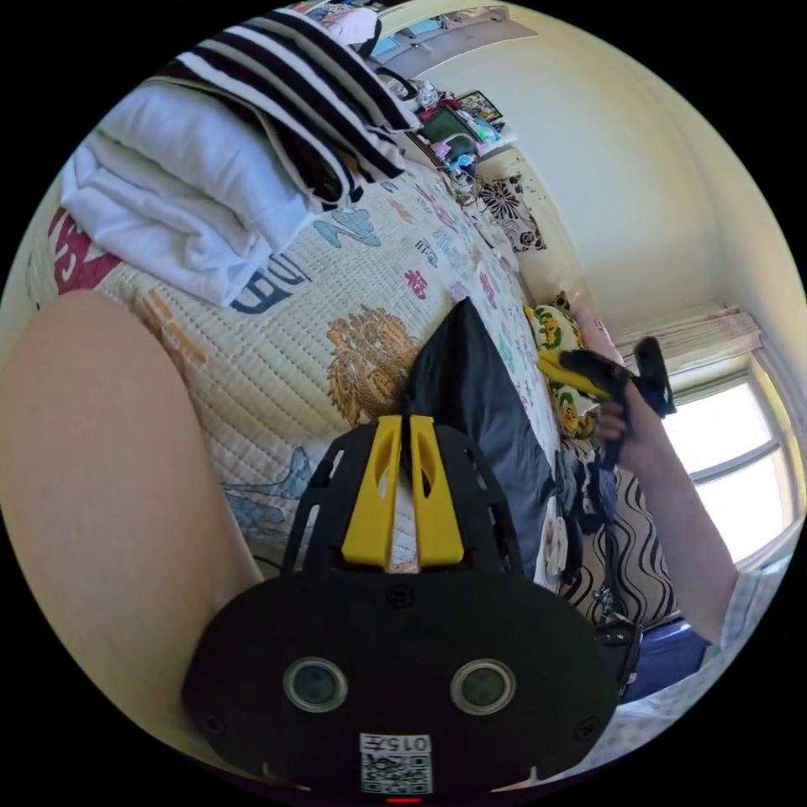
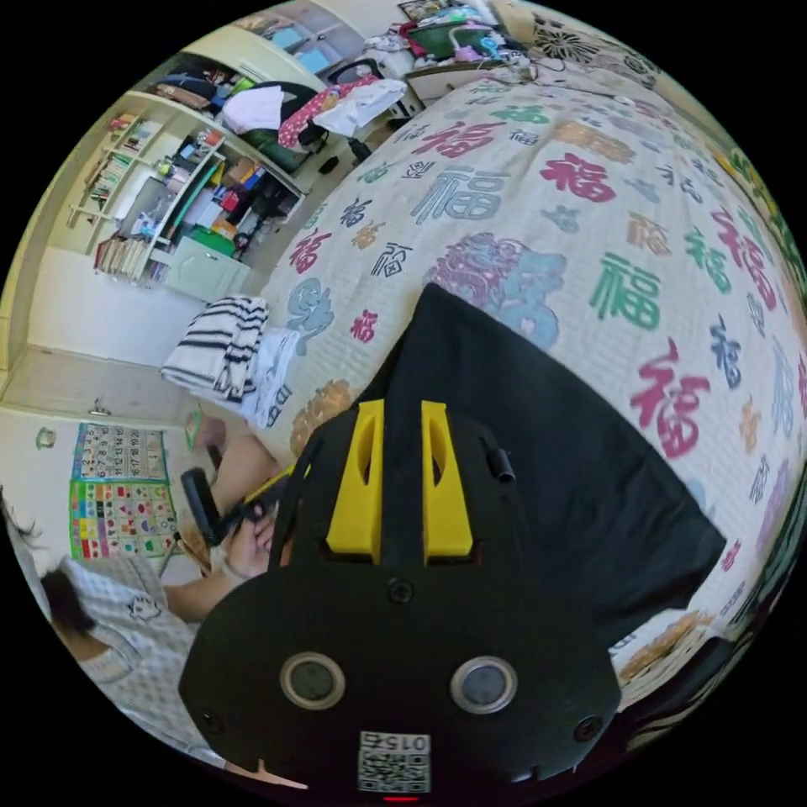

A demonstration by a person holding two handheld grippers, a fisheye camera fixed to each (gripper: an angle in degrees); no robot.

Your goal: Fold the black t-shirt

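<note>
Black t-shirt [image 2: 538, 437] lies flat on the bed [image 2: 588, 193], folded to a rough rectangle on the patterned quilt, near the bed's edge closest to the person. In the left gripper view the same shirt [image 1: 479, 403] shows as a dark wedge running away from the camera.

Left gripper [image 1: 402, 429]: yellow jaws narrow, a thin slit between them, nothing between the tips that can be made out. Tips sit just at the shirt's near edge; contact cannot be told. A bare limb of the person fills the side of this view.

Right gripper [image 2: 399, 412]: jaws set a little apart, parallel, over the shirt's corner, nothing pinched between them. In the left gripper view this gripper [image 1: 580, 370] is seen held up in a hand [image 1: 622, 420] above the far side of the shirt, clear of the cloth.

Stack of folded clothes [image 1: 193, 168] at the bed's corner: white pieces below, a striped top [image 2: 218, 340] above. Well apart from the shirt.

Window [image 1: 731, 454] beyond the raised hand. Shelves [image 2: 168, 185] against the wall past the bed's end.
</note>
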